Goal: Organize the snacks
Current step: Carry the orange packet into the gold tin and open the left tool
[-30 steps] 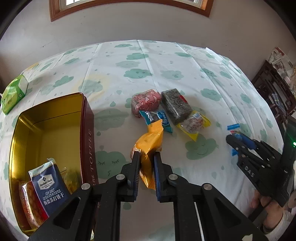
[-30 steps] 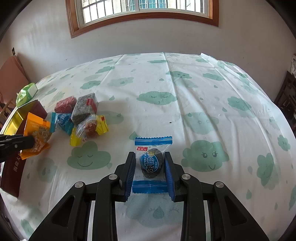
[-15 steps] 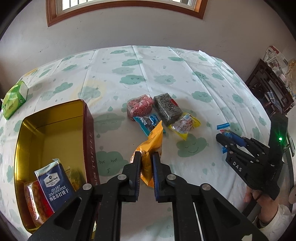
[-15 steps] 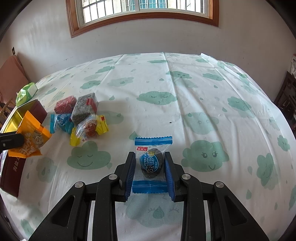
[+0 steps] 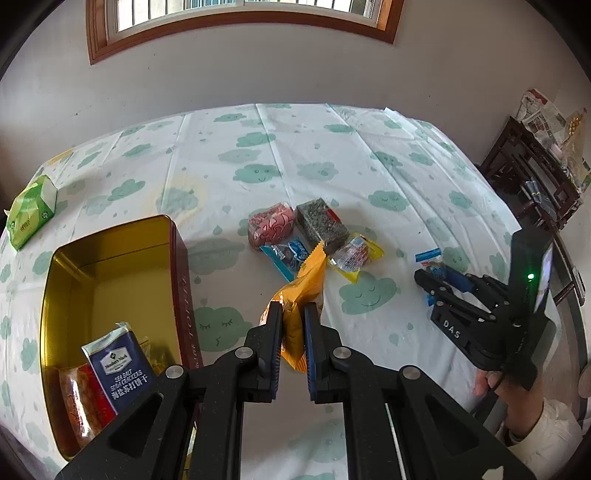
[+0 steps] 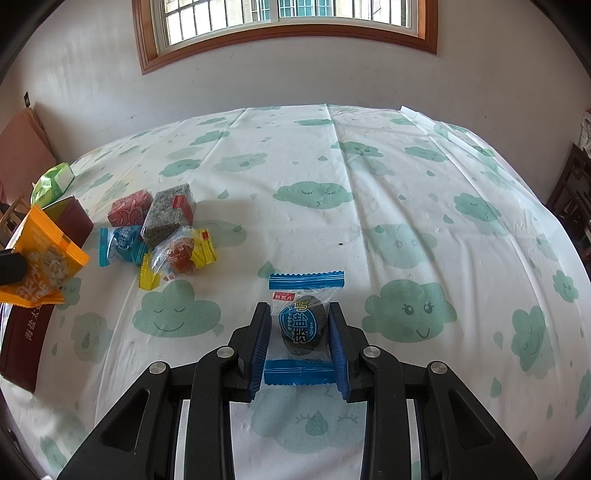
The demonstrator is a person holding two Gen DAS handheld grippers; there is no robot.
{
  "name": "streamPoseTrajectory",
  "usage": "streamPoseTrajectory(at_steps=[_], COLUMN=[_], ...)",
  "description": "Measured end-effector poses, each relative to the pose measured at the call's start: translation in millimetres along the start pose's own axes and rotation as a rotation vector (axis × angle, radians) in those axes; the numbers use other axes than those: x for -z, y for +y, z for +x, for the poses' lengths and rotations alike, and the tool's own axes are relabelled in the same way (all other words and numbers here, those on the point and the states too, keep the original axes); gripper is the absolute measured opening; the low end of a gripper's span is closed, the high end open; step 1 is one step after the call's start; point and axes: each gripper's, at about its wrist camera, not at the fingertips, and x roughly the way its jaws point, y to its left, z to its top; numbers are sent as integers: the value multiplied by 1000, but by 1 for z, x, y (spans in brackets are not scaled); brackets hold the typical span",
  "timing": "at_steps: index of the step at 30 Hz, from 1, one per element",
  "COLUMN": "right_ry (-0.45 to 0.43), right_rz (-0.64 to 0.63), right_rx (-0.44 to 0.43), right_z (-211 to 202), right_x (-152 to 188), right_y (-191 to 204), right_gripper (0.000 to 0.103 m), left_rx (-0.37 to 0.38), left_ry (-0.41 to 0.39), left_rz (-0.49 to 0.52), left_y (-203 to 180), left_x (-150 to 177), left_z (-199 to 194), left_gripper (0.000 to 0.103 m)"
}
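Snacks were half sorted: the left gripper [image 5: 292, 314] had clamped tight on an orange packet [image 5: 301, 291], held up off the table [image 5: 332, 155] beside the gold tin [image 5: 110, 266]. A cracker pack [image 5: 117, 369] sat in the tin already. Right gripper [image 6: 298, 328] pinched a blue-edged candy [image 6: 303, 321] down on the cloth. Four more snacks [image 5: 314, 236] lay bunched mid-table, a green tissue pack [image 5: 31, 210] off at the far left.

Bright daylight enters through the window [image 6: 284, 26] above the bench [image 6: 369, 221]. Soft shadows, sharp focus, strong fisheye curving, dark corners in both views.
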Motion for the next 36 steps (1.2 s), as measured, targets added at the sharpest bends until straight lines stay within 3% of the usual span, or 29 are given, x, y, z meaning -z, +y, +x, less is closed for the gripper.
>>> streamPoseTrajectory(at_steps=[7,23,36], right_ry=[2,7,9], right_rz=[-4,-24,-31], right_rx=[20,51,65], right_z=[0,2,3], right_x=[0,0,0], right_y=[2,7,7], right_gripper=[32,32,32], left_rx=[-10,-158,-278], left_ry=[-23,-78,-31], left_rz=[-18,-107,-195], left_y=[12,96,173], left_x=[-7,-14,-3], left_z=[-16,-52,-38], left_gripper=[9,9,9])
